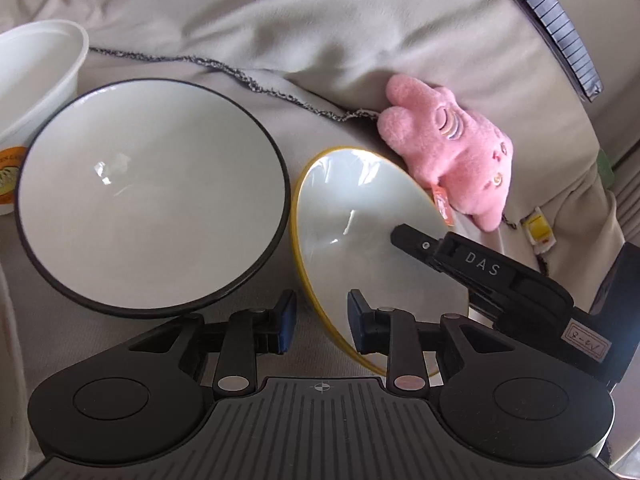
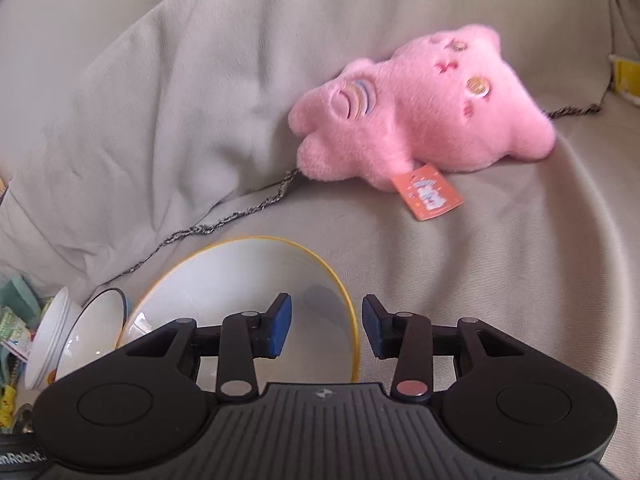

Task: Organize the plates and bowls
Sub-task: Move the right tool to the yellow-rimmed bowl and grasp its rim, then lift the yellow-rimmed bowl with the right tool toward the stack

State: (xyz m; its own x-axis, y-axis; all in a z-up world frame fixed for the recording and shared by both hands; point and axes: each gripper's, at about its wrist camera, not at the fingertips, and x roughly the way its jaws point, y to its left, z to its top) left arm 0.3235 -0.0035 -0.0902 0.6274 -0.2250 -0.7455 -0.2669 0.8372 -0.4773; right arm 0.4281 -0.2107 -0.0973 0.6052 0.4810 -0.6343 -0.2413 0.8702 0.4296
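Note:
A white bowl with a yellow rim (image 1: 360,232) stands tilted on the beige sofa cover (image 1: 280,20). Beside it on the left, a larger black-rimmed white bowl (image 1: 152,192) leans with its inside toward me. My left gripper (image 1: 322,320) is open just in front of them, and the yellow rim crosses its gap without touching the pads. My right gripper (image 2: 326,330) is open astride the yellow-rimmed bowl (image 2: 240,300). One of its fingers (image 1: 412,240) is inside the bowl, the other outside, and the rim stands loose between them.
A pink plush toy (image 2: 420,112) lies on the cover just behind the bowls, with a dark braided cord (image 1: 240,76) running past it. A white plastic tub (image 1: 36,76) stands behind the black-rimmed bowl (image 2: 102,320). Small clutter (image 2: 16,320) lies at the far left.

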